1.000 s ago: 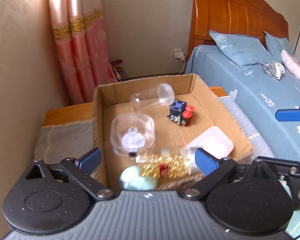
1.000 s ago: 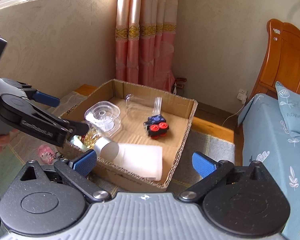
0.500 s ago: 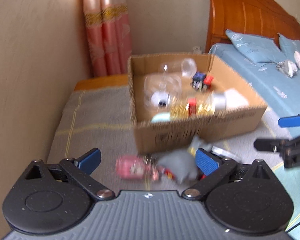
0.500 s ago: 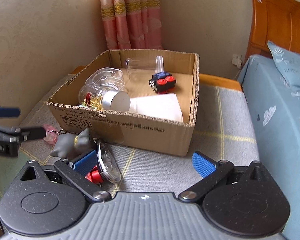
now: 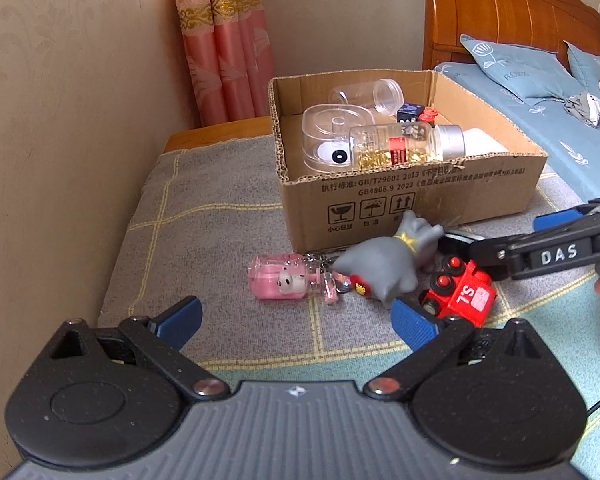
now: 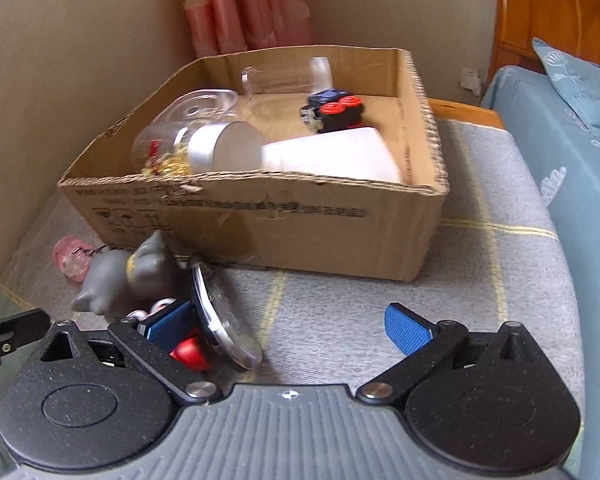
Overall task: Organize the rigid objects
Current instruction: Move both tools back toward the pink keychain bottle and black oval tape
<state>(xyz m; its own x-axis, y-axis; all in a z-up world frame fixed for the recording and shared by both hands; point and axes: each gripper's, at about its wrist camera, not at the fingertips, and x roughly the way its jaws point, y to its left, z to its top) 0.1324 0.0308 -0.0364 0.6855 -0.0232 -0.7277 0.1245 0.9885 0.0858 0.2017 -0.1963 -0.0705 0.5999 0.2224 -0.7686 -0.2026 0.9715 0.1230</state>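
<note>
My left claw [image 5: 296, 318] hangs with its jaws apart and empty above the grey blanket [image 5: 220, 232]. Ahead of it, from the left, lie a pink keychain [image 5: 278, 277], a grey cat figure [image 5: 384, 262] and a red toy train [image 5: 462, 294], all just in front of the cardboard box [image 5: 412, 196]. My right claw [image 6: 288, 326] is spread and empty too, beside a round glass lid [image 6: 220, 312].
</note>
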